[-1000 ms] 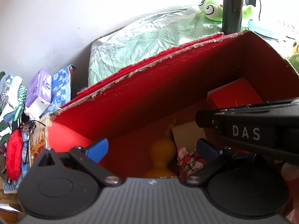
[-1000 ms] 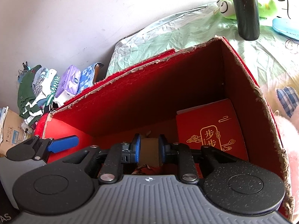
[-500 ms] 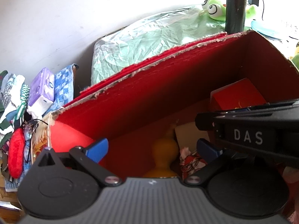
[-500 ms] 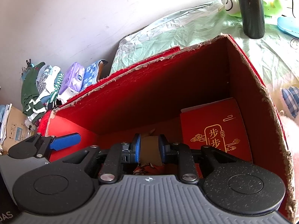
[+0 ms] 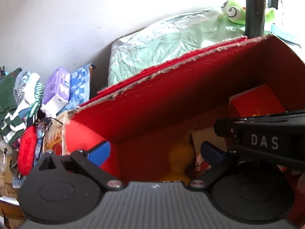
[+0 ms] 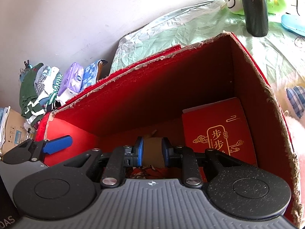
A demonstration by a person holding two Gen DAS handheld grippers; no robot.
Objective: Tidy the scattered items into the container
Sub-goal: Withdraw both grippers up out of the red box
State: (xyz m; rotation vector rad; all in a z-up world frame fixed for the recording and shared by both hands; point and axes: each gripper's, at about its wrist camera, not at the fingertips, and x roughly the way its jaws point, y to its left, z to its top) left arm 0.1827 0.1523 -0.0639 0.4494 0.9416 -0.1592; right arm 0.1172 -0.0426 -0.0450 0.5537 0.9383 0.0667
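Observation:
The red cardboard box (image 5: 171, 103) (image 6: 152, 95) stands open and both grippers reach into it. My right gripper (image 6: 153, 150) is shut on a small brown cardboard piece (image 6: 153, 147) low inside the box; its black body (image 5: 266, 139) crosses the left wrist view. My left gripper (image 5: 155, 153) stands open above the box floor with nothing between its fingers; one blue fingertip (image 6: 57, 147) shows in the right wrist view. A yellow gourd-shaped toy (image 5: 180, 158), a red-and-white patterned item (image 6: 144, 171) and a red packet with gold characters (image 6: 219, 133) (image 5: 255, 103) lie inside.
The box rests on a pale green sheet (image 6: 190, 28). Behind it stand a dark post (image 6: 253, 7) and a green plush frog (image 5: 232, 13). Folded clothes and tissue packs (image 5: 55, 91) are piled at the left by the wall, beside a red pouch (image 5: 26, 152).
The left wrist view has swung slightly, so the box and frog sit a little further right and lower. The right gripper keeps the same grip in the same place.

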